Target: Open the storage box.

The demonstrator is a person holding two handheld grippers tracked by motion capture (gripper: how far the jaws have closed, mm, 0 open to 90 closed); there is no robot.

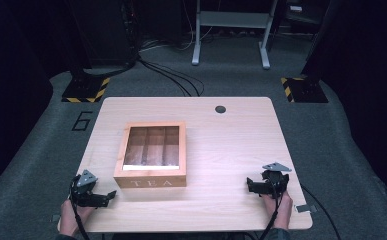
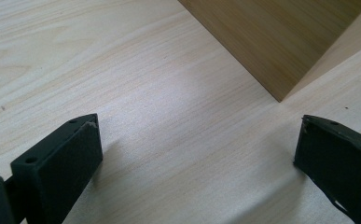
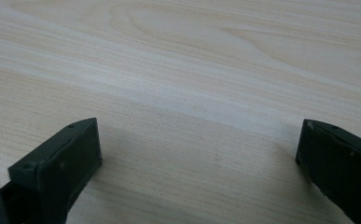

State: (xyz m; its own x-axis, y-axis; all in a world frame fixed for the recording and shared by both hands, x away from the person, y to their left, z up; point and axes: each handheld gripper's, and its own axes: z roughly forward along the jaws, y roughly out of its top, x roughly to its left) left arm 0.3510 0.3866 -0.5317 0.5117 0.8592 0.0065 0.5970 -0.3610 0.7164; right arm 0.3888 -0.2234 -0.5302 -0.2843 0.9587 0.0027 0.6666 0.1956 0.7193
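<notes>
At the near edge of the pale wooden table [image 1: 231, 145], the left gripper [image 1: 112, 194] and right gripper [image 1: 248, 184] rest with jaws spread wide, nothing between them; farther in, just beyond the left gripper, sits the shut glass-lidded wooden tea box [image 1: 151, 155].

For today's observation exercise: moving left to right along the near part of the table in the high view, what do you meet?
Left gripper, jaws open → wooden tea box with a windowed lid → right gripper, jaws open, all on the light wooden table.
</notes>
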